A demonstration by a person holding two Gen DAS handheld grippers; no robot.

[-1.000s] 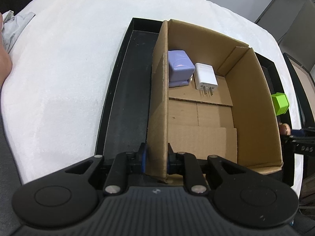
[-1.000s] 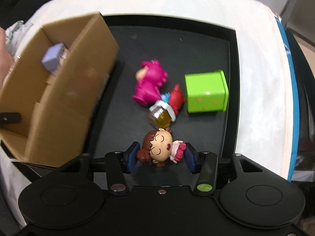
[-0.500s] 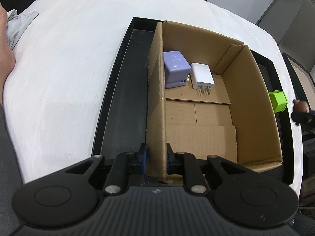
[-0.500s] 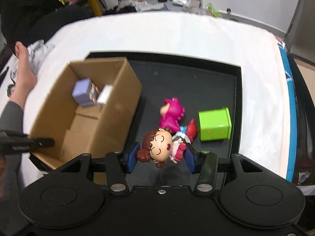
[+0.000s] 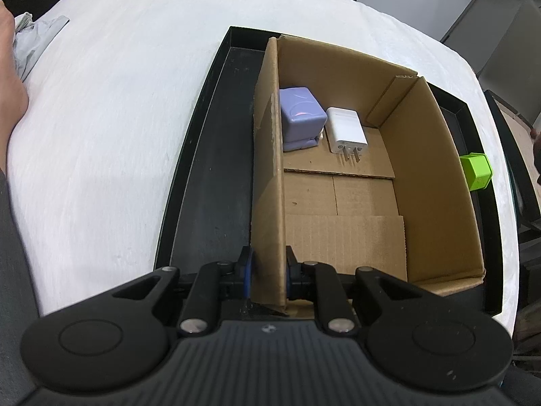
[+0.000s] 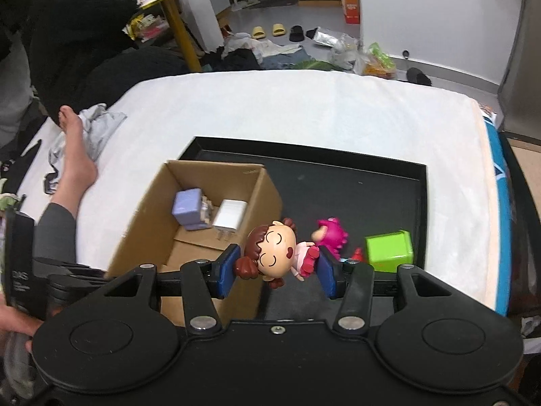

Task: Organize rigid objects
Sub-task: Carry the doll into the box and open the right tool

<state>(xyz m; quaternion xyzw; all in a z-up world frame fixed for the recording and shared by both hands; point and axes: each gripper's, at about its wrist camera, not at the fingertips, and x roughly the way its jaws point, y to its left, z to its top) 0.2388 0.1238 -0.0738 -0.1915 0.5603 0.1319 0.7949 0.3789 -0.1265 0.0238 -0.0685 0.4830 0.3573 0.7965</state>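
Our left gripper (image 5: 268,269) is pinched on the near end of the left wall of the open brown cardboard box (image 5: 436,182), one blue pad on each side of the wall. Ahead of its fingers, at the far left of the box floor, a lavender plastic cube (image 5: 299,118) lies against that wall, and a white plug-in charger (image 5: 348,130) lies just to its right, prongs pointing back toward us. The box rests in a shallow black tray (image 5: 209,176) on a white cloth-covered surface (image 5: 111,118).

Our right gripper (image 6: 275,264) is clamped on a small big-headed doll figurine with brown hair and a pink dress (image 6: 274,253), lying crosswise between the blue pads and held in the air. Directly beneath it is the box's right wall. Beyond the right finger, on the tray floor, lie a magenta toy figure (image 6: 331,235), a partly hidden red toy (image 6: 357,255) and a lime-green plastic cube (image 6: 390,250).
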